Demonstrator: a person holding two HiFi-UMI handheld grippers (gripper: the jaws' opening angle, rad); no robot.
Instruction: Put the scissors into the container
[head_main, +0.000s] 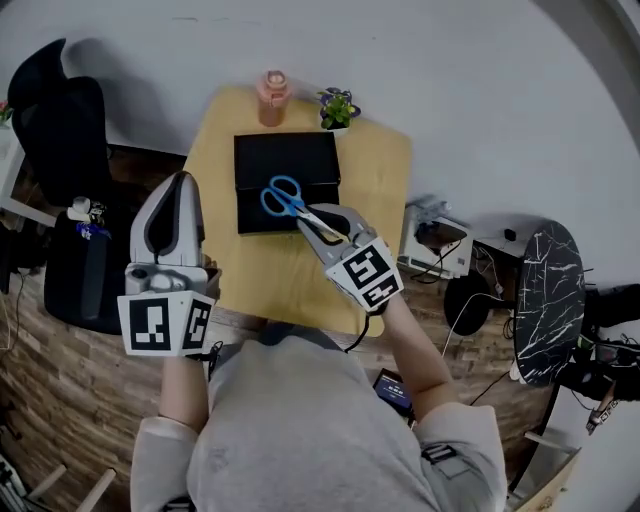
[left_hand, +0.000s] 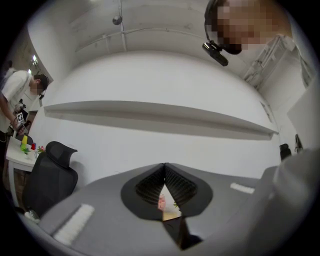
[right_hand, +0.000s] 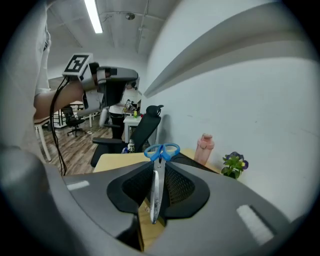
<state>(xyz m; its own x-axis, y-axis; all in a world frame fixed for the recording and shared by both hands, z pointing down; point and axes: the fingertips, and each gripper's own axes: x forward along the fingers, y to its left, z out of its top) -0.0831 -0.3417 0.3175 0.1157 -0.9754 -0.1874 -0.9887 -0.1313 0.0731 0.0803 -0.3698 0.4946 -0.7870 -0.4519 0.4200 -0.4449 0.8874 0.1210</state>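
Note:
Blue-handled scissors hang over the black container on the small wooden table. My right gripper is shut on the scissors' blades, with the handles pointing away toward the container. In the right gripper view the scissors stand between the pads, the blue handles on top. My left gripper is held up at the table's left edge, shut and holding nothing; in its own view its tips meet, tilted up at the wall.
A pink bottle and a small potted plant stand at the table's far edge behind the container. A black office chair is at the left. Boxes and a marbled black board lie on the floor at the right.

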